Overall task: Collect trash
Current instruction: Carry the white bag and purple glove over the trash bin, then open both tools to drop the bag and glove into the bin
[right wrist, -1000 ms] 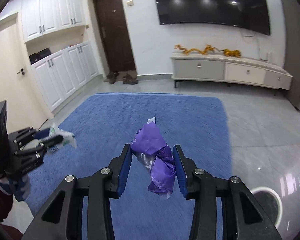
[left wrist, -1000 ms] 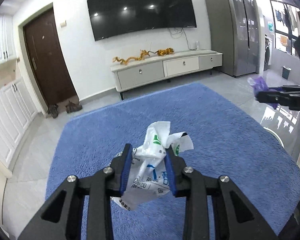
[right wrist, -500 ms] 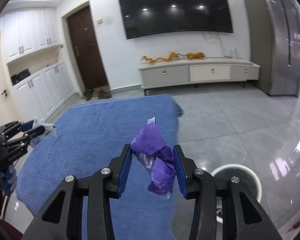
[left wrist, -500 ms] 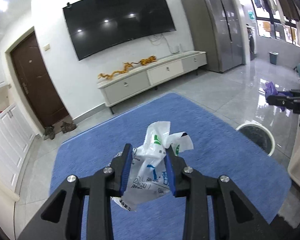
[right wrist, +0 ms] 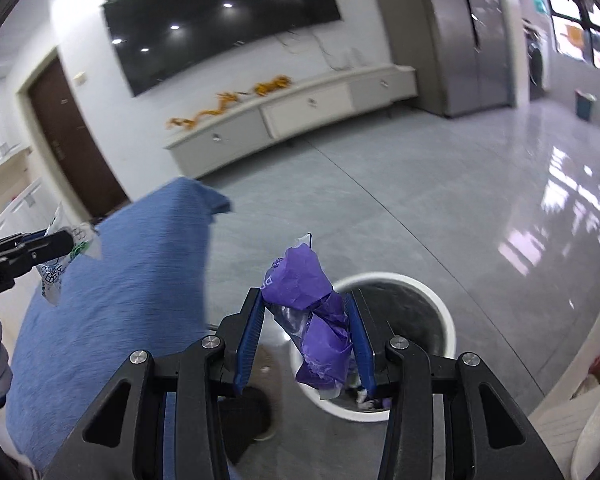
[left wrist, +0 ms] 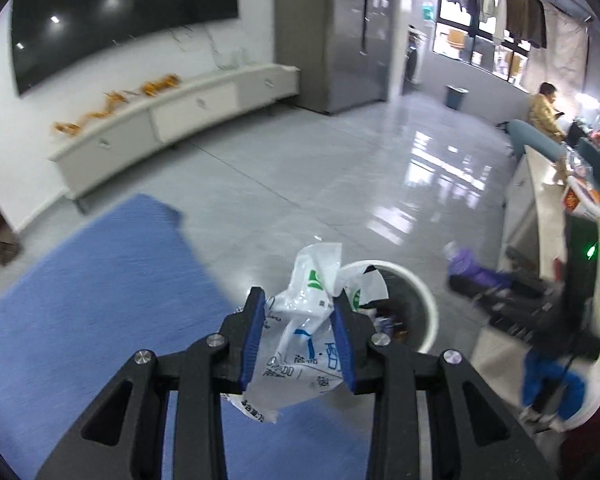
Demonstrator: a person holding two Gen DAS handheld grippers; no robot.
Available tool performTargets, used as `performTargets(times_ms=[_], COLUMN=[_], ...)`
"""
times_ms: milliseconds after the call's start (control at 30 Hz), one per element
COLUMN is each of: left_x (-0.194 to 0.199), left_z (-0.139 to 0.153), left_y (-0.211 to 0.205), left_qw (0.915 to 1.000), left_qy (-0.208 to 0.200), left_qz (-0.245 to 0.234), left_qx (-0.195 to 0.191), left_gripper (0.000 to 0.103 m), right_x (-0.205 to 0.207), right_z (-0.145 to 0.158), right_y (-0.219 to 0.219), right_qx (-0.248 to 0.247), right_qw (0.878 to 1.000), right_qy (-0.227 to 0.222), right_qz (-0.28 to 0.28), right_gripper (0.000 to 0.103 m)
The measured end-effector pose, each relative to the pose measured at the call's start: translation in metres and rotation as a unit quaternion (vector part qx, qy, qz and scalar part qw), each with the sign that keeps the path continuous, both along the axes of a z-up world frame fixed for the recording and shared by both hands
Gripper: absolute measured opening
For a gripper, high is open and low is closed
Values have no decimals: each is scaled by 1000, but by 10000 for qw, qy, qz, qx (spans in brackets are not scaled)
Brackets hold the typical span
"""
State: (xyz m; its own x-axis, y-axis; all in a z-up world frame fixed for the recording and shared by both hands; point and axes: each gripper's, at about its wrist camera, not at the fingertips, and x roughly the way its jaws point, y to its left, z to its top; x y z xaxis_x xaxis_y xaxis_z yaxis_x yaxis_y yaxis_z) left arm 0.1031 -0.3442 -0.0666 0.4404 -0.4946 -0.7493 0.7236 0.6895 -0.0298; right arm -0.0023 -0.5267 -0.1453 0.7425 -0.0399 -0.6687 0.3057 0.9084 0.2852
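1. Trash sits in both of our grippers, and we hold both pieces up in the air
2. Our left gripper (left wrist: 298,336) is squeezed tight on a crumpled white plastic bag (left wrist: 308,332) with green and blue print on it
3. The bag pokes up above the blue pads (left wrist: 253,340) and hangs down below them too
4. Our right gripper (right wrist: 306,336) is squeezed tight on a crumpled purple wrapper (right wrist: 312,320), with a bit of clear plastic showing in it
5. A round white trash bin (right wrist: 446,332) stands on the shiny grey floor (right wrist: 440,208), and we see small bits of trash down inside it
6. In the right wrist view the purple wrapper hangs over the left edge of the bin
7. In the left wrist view the white bag is in front of the bin (left wrist: 430,312), near its left edge
8. A big blue rug (right wrist: 120,304) lies on the floor to the left of the bin
9. In the right wrist view we see our left gripper out at the far left, over the rug, with the white bag in it
10. A long white cabinet (left wrist: 172,124) stands by the far wall under a big black TV (right wrist: 220,20)
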Motion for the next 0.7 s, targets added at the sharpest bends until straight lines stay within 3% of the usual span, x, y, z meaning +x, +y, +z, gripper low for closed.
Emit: performTargets(times_ms=[267, 333, 367, 400, 433, 567, 700], left_x=[28, 30, 32, 32, 30, 25, 17], left_z=[-45, -54, -56, -59, -60, -55, -39], left_y=[-82, -95, -101, -105, -103, -105, -86], left_qw=[9970, 9967, 9966, 9964, 9964, 9963, 9972], left_qy=[700, 732, 745, 756, 745, 722, 570], left_qz=[-235, -284, -299, -318, -318, -356, -238], left_qx=[-235, -207, -199, -212, -240, -300, -415], left_gripper=[34, 39, 51, 61, 62, 62, 62], right_x=[34, 38, 40, 39, 41, 38, 32], right_z=[-49, -60, -66, -70, -73, -79, -64], right_y=[-45, -50, -54, -55, -57, -58, -51], right_qx=[190, 209, 191, 186, 200, 142, 17], right_qw=[9981, 9972, 9967, 9963, 9960, 9945, 9949], right_qy=[437, 550, 612, 659, 702, 848, 781], right_qz=[-397, -470, -503, -514, -517, -601, -631], right_gripper=[45, 45, 45, 48, 55, 57, 57])
